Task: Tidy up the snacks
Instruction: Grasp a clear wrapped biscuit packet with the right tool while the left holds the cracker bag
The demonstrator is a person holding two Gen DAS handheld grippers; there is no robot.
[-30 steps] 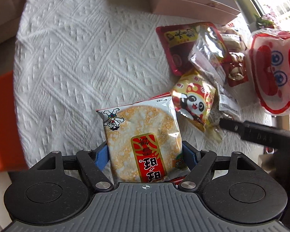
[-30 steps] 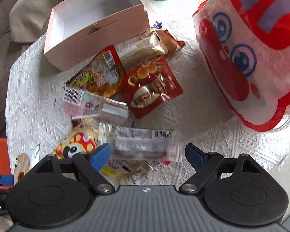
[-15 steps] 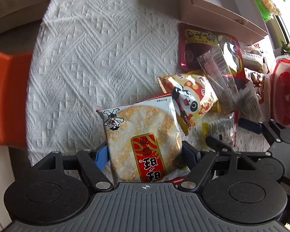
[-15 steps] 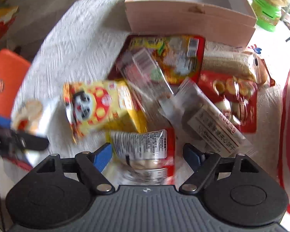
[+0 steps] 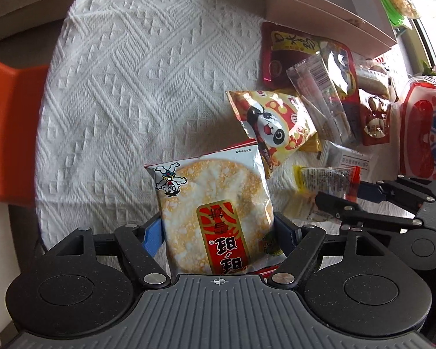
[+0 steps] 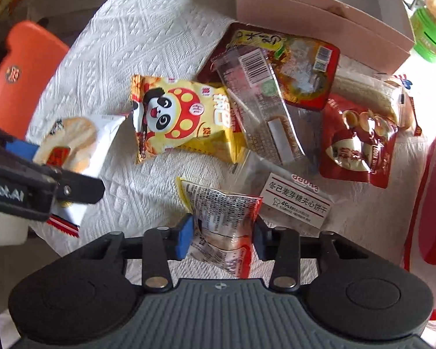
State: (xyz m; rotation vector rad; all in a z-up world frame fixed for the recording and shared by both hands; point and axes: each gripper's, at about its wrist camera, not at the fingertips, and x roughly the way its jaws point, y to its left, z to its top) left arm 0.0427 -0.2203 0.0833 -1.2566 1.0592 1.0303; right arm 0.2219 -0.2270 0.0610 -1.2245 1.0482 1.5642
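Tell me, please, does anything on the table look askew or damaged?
The small yellow-and-red packet is crumpled where the right gripper has just closed on it. The other snacks lie overlapping beside the pink box; nothing looks torn or spilled.

My left claw (image 5: 218, 232) points down, jaws wide and clamped; right claw (image 6: 222, 232) just closed, pinching, at its 3 o'clock.

Rice-cracker packet (image 5: 215, 212) upright; crumpled small packet (image 6: 223, 226) pinched; other snacks (image 6: 276, 96) heaped.
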